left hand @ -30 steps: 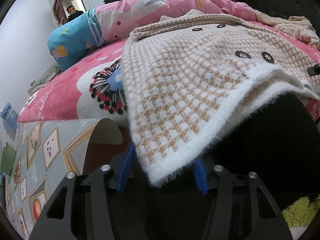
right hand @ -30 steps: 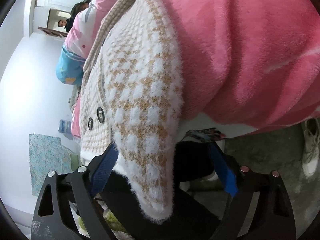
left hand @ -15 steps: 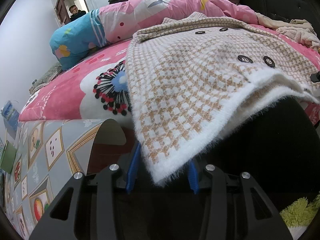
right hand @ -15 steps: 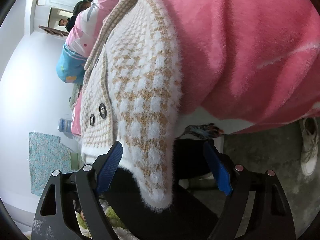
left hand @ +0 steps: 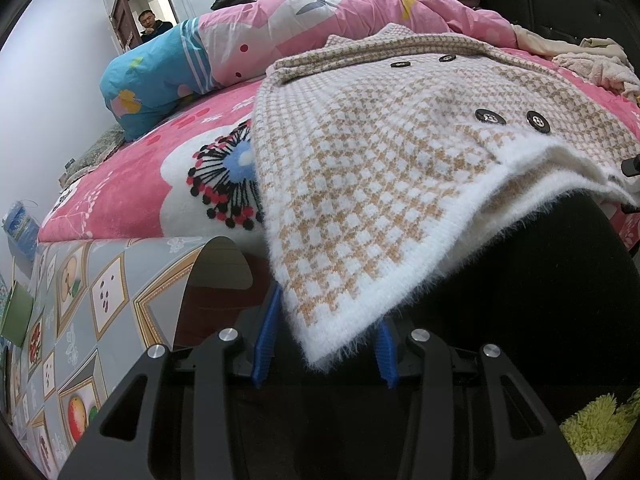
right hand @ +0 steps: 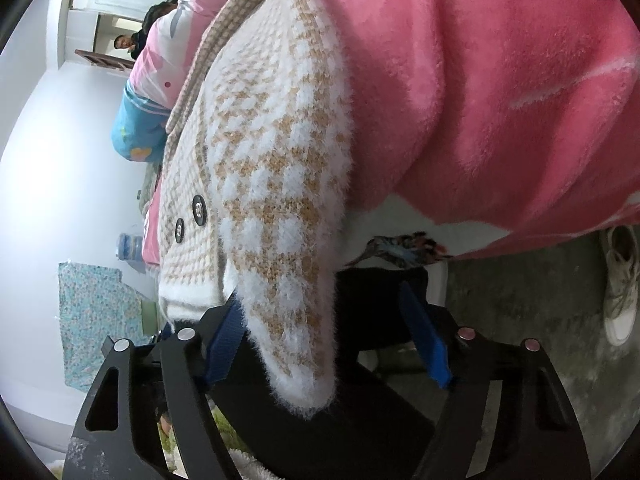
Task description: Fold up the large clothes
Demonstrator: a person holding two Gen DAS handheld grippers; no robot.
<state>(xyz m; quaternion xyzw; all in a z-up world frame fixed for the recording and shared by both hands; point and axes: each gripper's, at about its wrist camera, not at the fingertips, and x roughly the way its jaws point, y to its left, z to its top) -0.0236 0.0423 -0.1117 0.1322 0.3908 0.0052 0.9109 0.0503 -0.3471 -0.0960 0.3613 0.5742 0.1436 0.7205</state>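
Observation:
A fluffy tan-and-white houndstooth coat (left hand: 392, 168) with black buttons lies spread on a pink bed, its hem hanging over the near edge. In the left wrist view my left gripper (left hand: 324, 356) has its blue pads on either side of the coat's lower left corner, narrowed but with gaps still showing. In the right wrist view the coat (right hand: 280, 184) hangs between the fingers of my right gripper (right hand: 328, 348). Its blue pads stand wide apart, one at each side of the lower right corner.
The pink floral blanket (left hand: 132, 188) covers the bed. A pink and blue duvet (left hand: 248, 52) is heaped at the far end, beige clothes (left hand: 592, 60) at the far right. A patterned sheet (left hand: 80, 304) drapes the bed's side. A person (left hand: 150, 24) stands in the doorway. A shoe (right hand: 620, 280) lies on the floor.
My left gripper's fingers have drawn closer together around the coat's corner. My right gripper's fingers have narrowed slightly and sit a little further onto the hem.

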